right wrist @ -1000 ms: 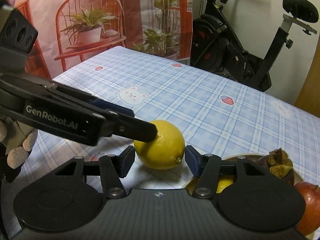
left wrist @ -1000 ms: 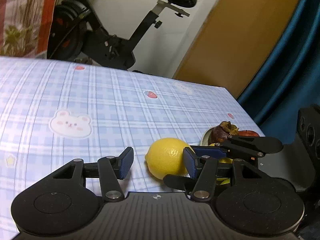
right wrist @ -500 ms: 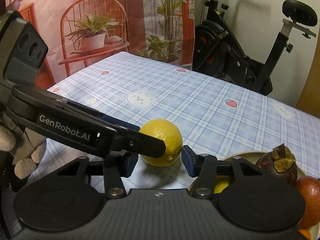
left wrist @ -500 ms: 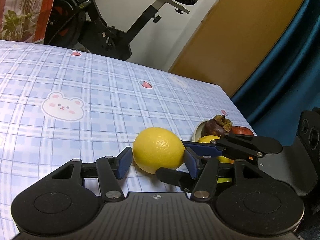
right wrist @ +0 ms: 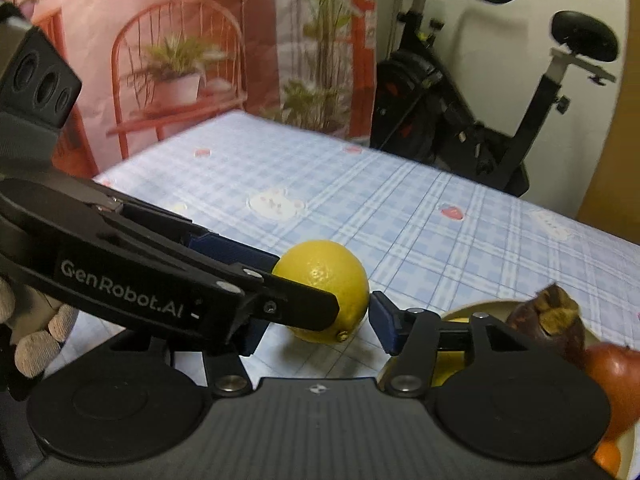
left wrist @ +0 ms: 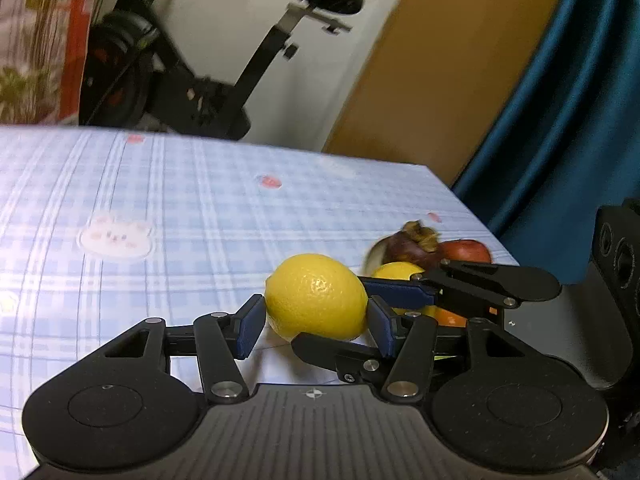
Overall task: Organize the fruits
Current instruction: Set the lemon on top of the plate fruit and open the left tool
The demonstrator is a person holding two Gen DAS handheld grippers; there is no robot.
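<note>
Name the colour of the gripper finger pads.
Dark blue pads, clearest in the left wrist view.

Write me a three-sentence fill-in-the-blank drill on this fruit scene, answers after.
The lemon between the fingers of the left gripper is ____.
The mangosteen lies beside a red apple on a ____.
The tablecloth shows strawberries and ____ faces.
Answers: yellow; plate; bear.

Plate (right wrist: 476, 309) mostly hidden; apple (right wrist: 612, 376) cut off.
</note>
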